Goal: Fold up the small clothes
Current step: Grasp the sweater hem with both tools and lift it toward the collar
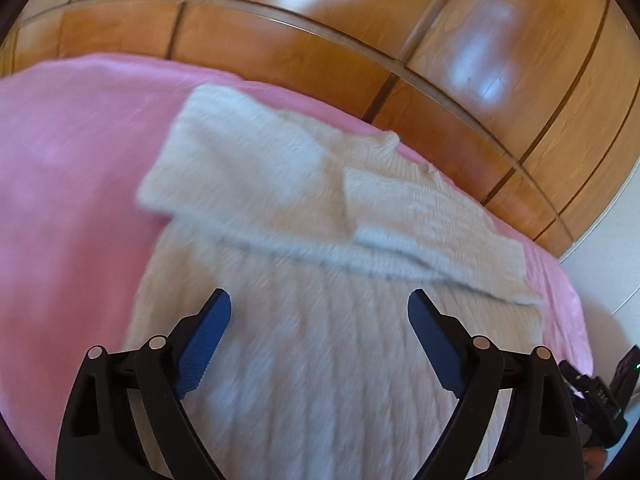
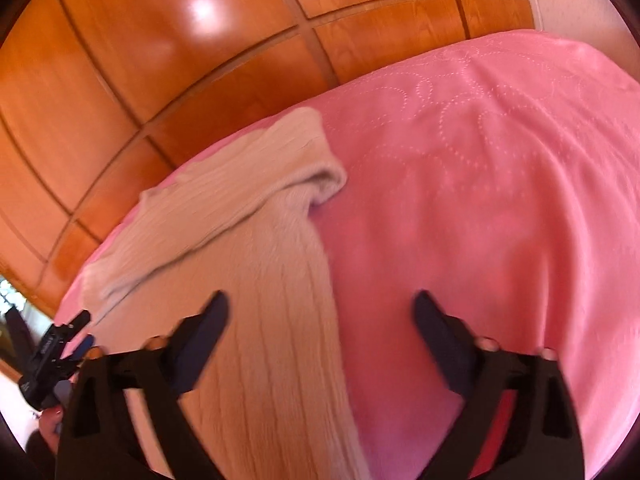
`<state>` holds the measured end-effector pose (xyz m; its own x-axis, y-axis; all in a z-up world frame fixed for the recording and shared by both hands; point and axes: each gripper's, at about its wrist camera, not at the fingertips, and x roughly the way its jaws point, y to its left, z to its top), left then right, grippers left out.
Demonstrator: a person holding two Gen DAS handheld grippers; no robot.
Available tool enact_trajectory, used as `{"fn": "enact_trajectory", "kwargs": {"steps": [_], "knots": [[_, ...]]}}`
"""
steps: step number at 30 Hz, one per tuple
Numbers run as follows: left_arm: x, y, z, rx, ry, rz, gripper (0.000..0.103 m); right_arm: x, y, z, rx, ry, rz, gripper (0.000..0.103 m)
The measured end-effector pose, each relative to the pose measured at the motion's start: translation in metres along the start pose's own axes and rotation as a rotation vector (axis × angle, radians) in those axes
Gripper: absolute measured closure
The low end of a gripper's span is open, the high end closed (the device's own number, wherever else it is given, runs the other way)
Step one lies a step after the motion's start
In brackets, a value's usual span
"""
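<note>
Cream sweater (image 2: 224, 240) on pink bedspread (image 2: 480, 184)

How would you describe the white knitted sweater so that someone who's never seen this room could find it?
Look at the pink bedspread in front of the wooden wardrobe doors. The sweater lies flat on it near the wardrobe-side edge, sleeves folded across its chest. It is the only garment there: cream, fuzzy and ribbed.

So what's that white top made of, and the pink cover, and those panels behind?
Sweater: looks like a soft, fuzzy knit, wool or acrylic; raised ribs run down it and the edges look hairy. Pink cover: smooth woven or quilted fabric with a slight sheen and dotted rings stitched in. Panels: glossy varnished wood or veneer; grain shows and light reflects off them.
</note>
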<state>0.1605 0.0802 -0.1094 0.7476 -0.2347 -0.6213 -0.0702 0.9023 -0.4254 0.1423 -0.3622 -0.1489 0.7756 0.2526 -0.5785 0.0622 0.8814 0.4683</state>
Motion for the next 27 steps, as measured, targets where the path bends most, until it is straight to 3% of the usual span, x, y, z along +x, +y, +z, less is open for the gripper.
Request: {"fn": "enact_trajectory", "kwargs": {"steps": [5, 9, 14, 19, 21, 25, 27], "knots": [[-0.035, 0.023, -0.018, -0.017, -0.009, -0.017, 0.014, -0.024, -0.021, -0.018, 0.039, 0.05, 0.15, 0.044], [-0.059, 0.031, -0.034, 0.053, -0.002, -0.01, 0.017, -0.037, -0.034, -0.03, 0.046, 0.075, 0.228, 0.051], [-0.082, 0.05, -0.057, 0.072, 0.038, 0.005, 0.035, -0.054, -0.049, -0.055, 0.079, 0.099, 0.32, 0.058], [-0.1, 0.055, -0.074, 0.094, 0.08, -0.079, 0.036, -0.057, -0.061, -0.072, 0.142, 0.133, 0.435, 0.059], [-0.105, 0.053, -0.086, 0.102, 0.119, -0.13, 0.043, -0.054, -0.06, -0.078, 0.152, 0.16, 0.476, 0.059], [-0.111, 0.052, -0.1, 0.088, 0.156, -0.178, 0.05, -0.053, -0.049, -0.092, 0.1, 0.201, 0.523, 0.059], [-0.114, 0.053, -0.107, 0.051, 0.192, -0.239, 0.051, -0.049, -0.041, -0.099, 0.092, 0.232, 0.566, 0.059]]}}
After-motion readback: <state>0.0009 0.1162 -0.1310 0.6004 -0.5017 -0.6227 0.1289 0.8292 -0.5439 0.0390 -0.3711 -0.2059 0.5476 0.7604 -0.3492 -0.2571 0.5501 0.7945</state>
